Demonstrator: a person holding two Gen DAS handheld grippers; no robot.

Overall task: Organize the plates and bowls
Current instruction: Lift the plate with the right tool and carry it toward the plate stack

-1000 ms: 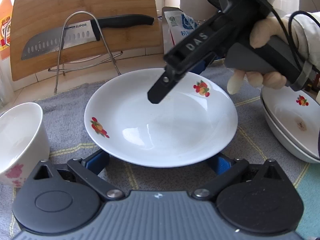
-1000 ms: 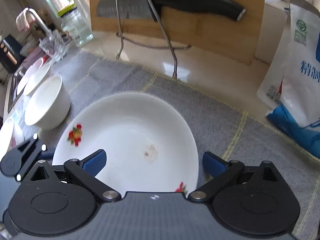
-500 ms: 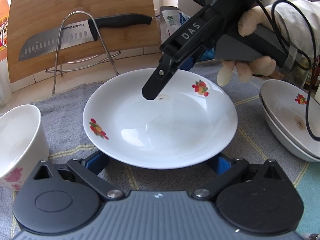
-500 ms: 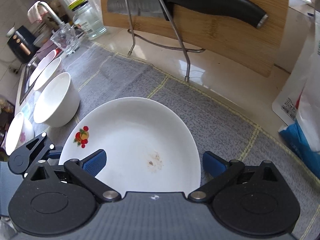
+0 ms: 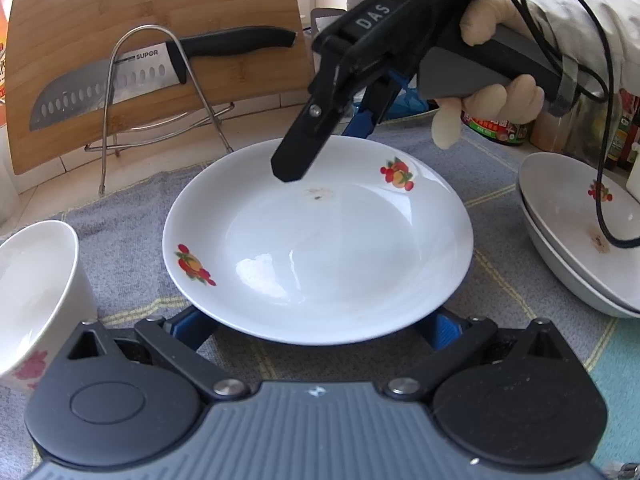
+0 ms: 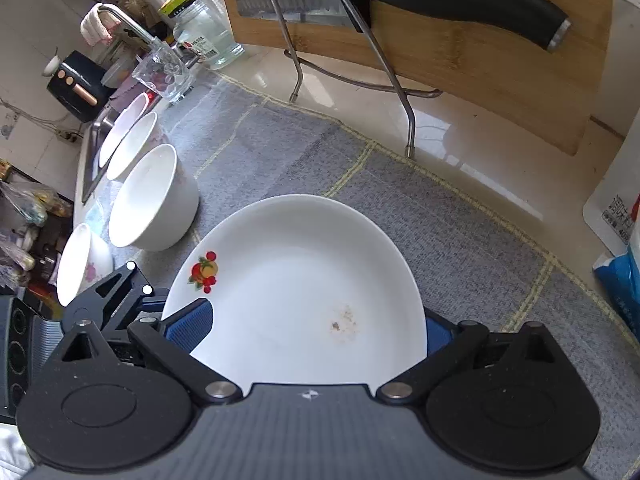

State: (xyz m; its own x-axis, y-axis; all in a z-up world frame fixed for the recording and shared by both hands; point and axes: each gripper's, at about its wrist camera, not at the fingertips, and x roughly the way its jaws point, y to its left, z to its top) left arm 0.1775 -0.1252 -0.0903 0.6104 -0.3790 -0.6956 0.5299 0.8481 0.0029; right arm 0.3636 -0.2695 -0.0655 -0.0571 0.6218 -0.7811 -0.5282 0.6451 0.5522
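Since one second ago my right gripper (image 5: 320, 152) has lifted and tilted more steeply over the far rim of the plate (image 5: 320, 240), and the plate now sits closer under its camera. Its jaws stand wide: in the right wrist view one blue pad (image 6: 190, 326) is over the plate's left rim and the other lies behind the right rim, not pinching. The gloved hand (image 5: 496, 92) holds the grip from the right, one finger pointing down, and a black cable (image 5: 600, 160) hangs across the stacked plates (image 5: 576, 260).

My left gripper (image 5: 316, 328) is also wide, its blue pads low at both sides of the plate's near rim; I cannot tell if they touch it.

The plate lies flat in the middle of the grey cloth (image 5: 120, 240), with a brown spot near its centre. A white bowl (image 5: 36, 292) stands near its left, the stacked plates near its right, both apart from it. Behind, bare cloth runs to the wire rack (image 5: 160, 92) with the knife (image 5: 120, 80) and cutting board (image 5: 160, 12). More bowls (image 6: 132, 148) line the cloth's left edge towards the sink.
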